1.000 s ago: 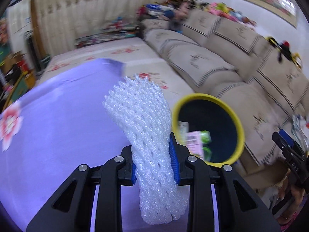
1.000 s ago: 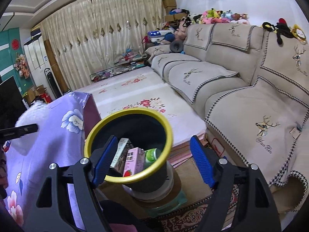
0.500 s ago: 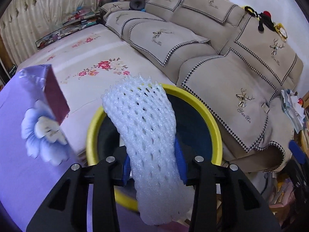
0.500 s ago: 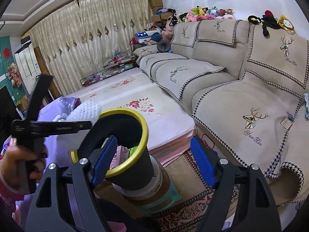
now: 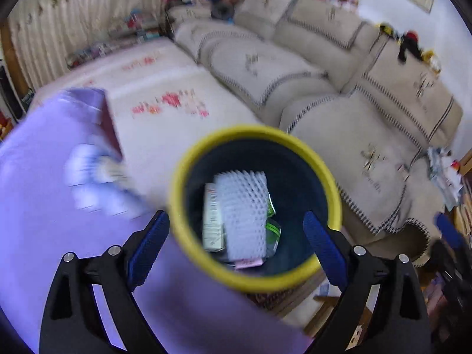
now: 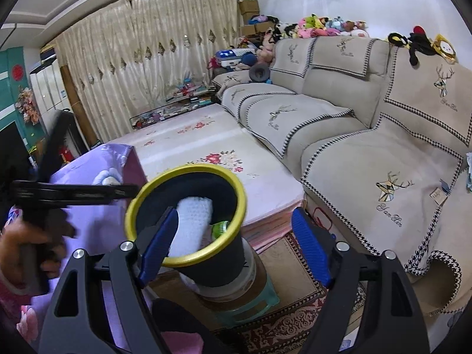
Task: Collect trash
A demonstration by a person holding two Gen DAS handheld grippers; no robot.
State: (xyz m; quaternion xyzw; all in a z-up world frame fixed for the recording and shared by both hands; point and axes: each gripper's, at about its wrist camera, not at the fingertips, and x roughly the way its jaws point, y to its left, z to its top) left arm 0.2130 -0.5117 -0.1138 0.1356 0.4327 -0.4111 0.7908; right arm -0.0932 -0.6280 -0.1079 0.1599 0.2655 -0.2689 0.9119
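Note:
A dark bin with a yellow rim (image 5: 330,177) (image 6: 236,183) stands on a stool by the table. The white foam net (image 5: 243,215) (image 6: 193,225) lies inside it on cartons and a green bottle (image 6: 219,228). My left gripper (image 5: 236,239) is open and empty, its jaws spread on either side of the bin's mouth, just above it. In the right wrist view the left gripper (image 6: 129,190) reaches the rim from the left. My right gripper (image 6: 233,244) is open and empty, in front of the bin.
A table with a purple flowered cloth (image 5: 44,206) (image 6: 97,162) sits left of the bin. A white flowered mat (image 6: 191,135) and a beige sofa (image 6: 368,147) lie behind and to the right. A patterned rug (image 6: 295,315) is under the stool.
My left gripper has opened and let go of the foam net, which has dropped into the bin. The left view is blurred from motion. The right gripper stays open.

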